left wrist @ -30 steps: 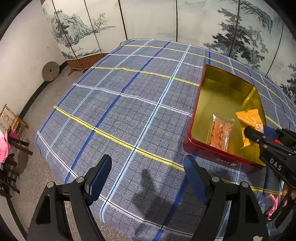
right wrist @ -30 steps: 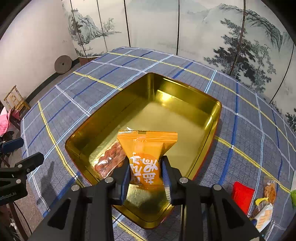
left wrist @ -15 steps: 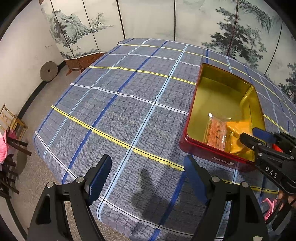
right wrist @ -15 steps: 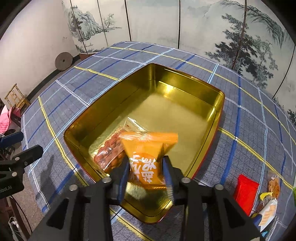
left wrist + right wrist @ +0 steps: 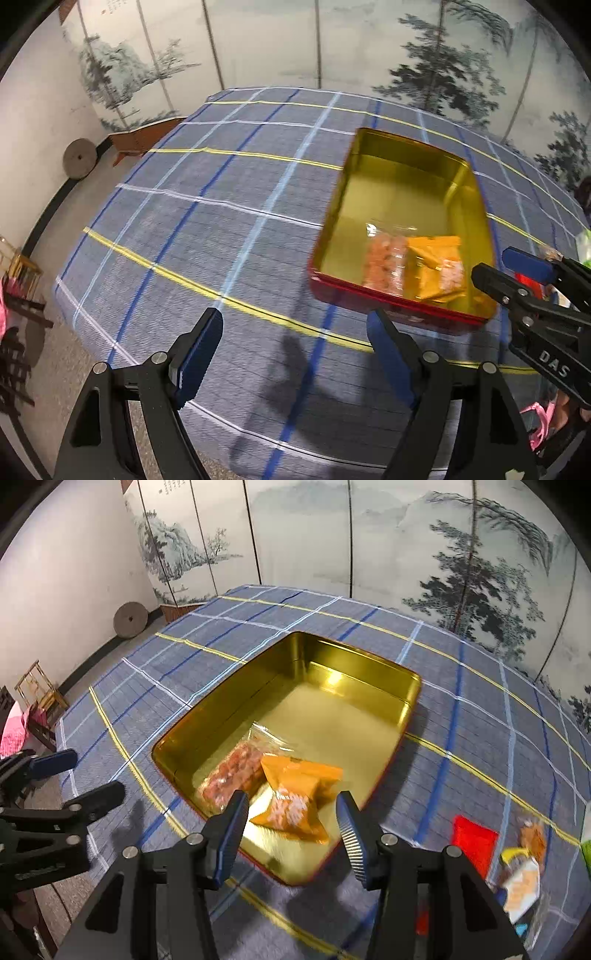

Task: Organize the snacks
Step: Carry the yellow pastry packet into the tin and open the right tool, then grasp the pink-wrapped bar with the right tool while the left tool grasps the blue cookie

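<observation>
Lying in the tin [image 5: 413, 686], orange packet [image 5: 295, 797] beyond opening right tongs [image 5: 291, 834]

Painted folding screen [image 5: 369, 554] behind table | round millstone [image 5: 130, 620] at screen's left foot | wooden stool [image 5: 40, 690] nearer, along wall

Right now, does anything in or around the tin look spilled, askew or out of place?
Nothing spilled. The orange packet lies tilted in the gold tin, overlapping the clear snack bag. Other snacks sit on the cloth outside it.
</observation>
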### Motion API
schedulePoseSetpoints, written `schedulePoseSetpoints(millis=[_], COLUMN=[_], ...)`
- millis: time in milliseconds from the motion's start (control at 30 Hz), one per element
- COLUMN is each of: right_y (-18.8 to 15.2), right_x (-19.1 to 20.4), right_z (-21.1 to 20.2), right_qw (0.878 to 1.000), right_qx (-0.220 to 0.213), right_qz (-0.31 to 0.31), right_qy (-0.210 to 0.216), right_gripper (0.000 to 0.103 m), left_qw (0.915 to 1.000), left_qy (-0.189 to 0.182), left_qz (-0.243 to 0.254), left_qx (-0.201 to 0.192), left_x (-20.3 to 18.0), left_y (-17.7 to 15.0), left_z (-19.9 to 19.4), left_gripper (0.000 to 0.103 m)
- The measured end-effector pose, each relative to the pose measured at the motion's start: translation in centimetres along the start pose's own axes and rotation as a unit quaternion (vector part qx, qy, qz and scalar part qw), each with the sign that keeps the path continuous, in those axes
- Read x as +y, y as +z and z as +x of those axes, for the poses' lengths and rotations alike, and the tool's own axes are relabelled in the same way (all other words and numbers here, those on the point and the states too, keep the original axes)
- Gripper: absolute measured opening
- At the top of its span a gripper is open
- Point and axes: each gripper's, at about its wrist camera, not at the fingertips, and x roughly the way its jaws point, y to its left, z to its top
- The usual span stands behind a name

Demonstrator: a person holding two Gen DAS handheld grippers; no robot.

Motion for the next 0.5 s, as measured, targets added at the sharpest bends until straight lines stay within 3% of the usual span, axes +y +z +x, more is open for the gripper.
schedulePoseSetpoints(millis=[267,500], right_y=[-3.8,-9.2], right_x=[-3.7,-9.4], right_z=[-4.8,-8.8], right_qw=[0.999,0.995], right_qx=[-0.016,0.002], right_qz=[0.021,0.053], right_qy=[-0.031,-0.082], right_gripper=[0.05,0.05], left_qw=[0.9987,0.9954], left_qy=[-0.032,-0.061], left_qz=[0.039,0.074], left_qx=[-0.005,0.001], left_x=[-4.0,-7.5], left_y=[-0.6,-1.8], left_z=[-0.7,-1.1], left_gripper=[0.078,0.078])
